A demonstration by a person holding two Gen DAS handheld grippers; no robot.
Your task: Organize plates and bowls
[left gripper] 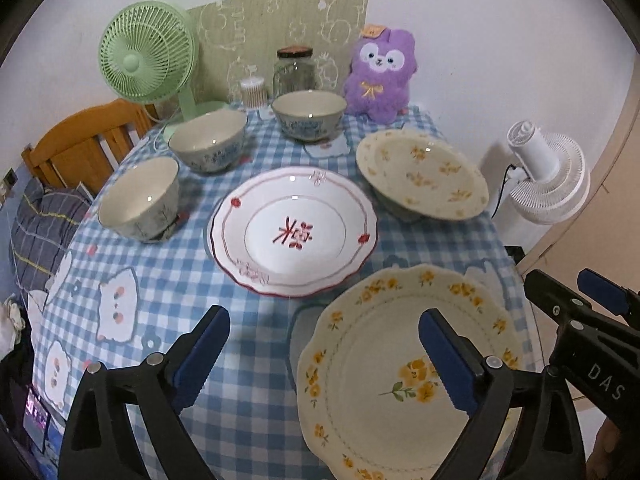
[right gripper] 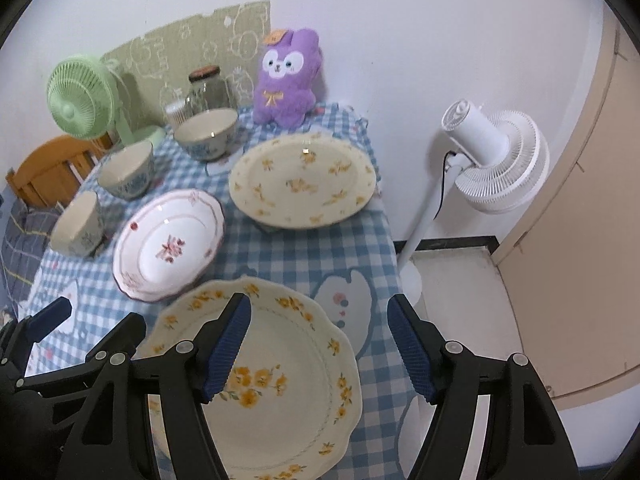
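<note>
A cream plate with yellow flowers (left gripper: 372, 364) (right gripper: 288, 364) lies on the checked tablecloth at the near edge. Above it my left gripper (left gripper: 323, 316) (right gripper: 100, 314) hangs open, nothing between its blue pads. My right gripper (right gripper: 319, 302) (left gripper: 560, 280) is open too, over the same plate's right side. Behind the near plate sits a white plate with red markings (left gripper: 294, 232) (right gripper: 170, 246). A second yellow-flowered plate (left gripper: 420, 172) (right gripper: 304, 180) rests raised on something at the far right. Three pale bowls (left gripper: 138, 200) (left gripper: 208, 140) (left gripper: 310, 114) stand along the left and back.
At the back stand a green fan (left gripper: 146, 56), a glass jar (left gripper: 294, 70), a small swab container (left gripper: 253, 92) and a purple plush toy (left gripper: 380, 76). A wooden chair (left gripper: 80, 148) is at the left. A white floor fan (right gripper: 492, 160) stands right of the table.
</note>
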